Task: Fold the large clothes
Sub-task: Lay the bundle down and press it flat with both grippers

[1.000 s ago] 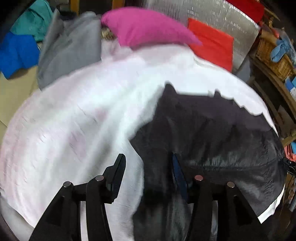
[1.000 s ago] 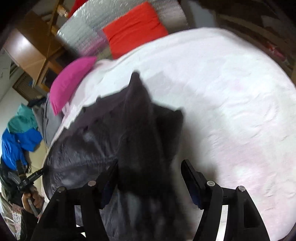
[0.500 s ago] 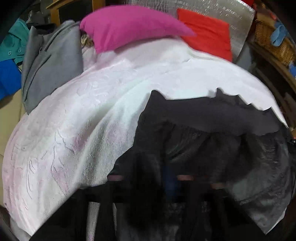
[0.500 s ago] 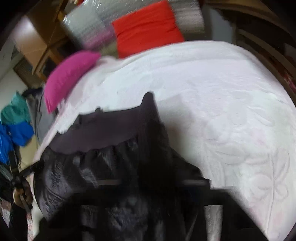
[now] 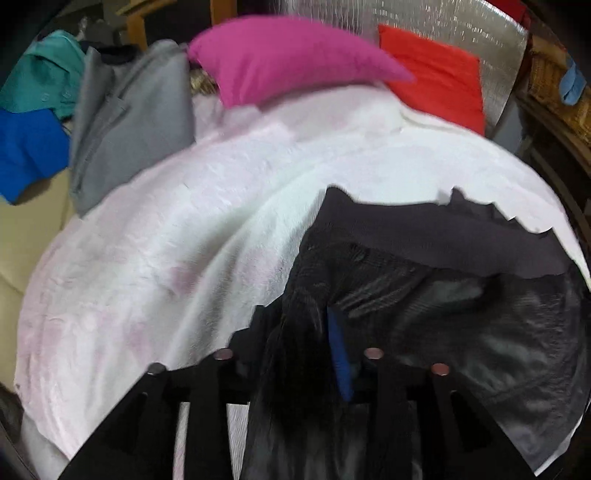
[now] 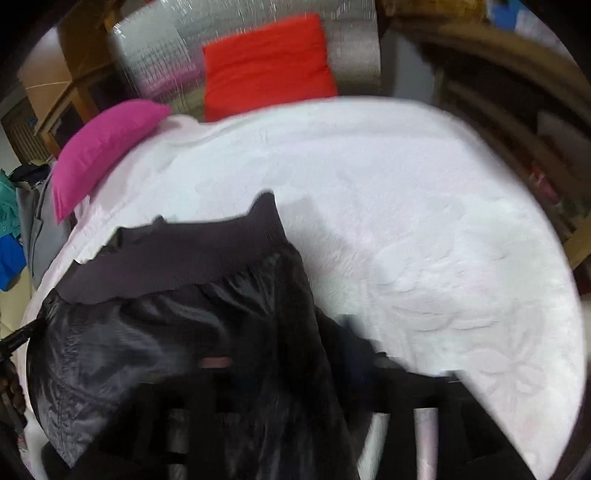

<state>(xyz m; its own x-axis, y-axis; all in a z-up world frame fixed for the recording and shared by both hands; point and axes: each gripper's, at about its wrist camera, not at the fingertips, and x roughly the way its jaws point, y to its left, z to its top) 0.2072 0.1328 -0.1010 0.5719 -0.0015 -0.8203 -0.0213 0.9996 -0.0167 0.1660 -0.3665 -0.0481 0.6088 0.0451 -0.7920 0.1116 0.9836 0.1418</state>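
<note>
A large black jacket (image 5: 461,295) with a shiny lining and a ribbed hem band (image 5: 424,232) lies on a white bedspread (image 5: 184,240). My left gripper (image 5: 299,332) is shut on the jacket's left edge, fabric bunched between its fingers. In the right wrist view the same jacket (image 6: 166,332) spreads to the left, its hem band (image 6: 192,254) at the far side. My right gripper (image 6: 295,354) is shut on the jacket's right edge; its fingers are mostly hidden by cloth and blur.
A magenta pillow (image 5: 291,55) and a red pillow (image 5: 436,70) lean on a silver padded headboard (image 5: 443,18). A grey garment (image 5: 129,122), a teal garment (image 5: 40,85) and a blue garment (image 5: 26,147) lie left of the bed. Wooden shelves (image 6: 517,122) stand at right.
Both grippers were open around the jacket's edges a second ago; both have closed on the fabric and lifted it, so the lining side now hangs toward me.
</note>
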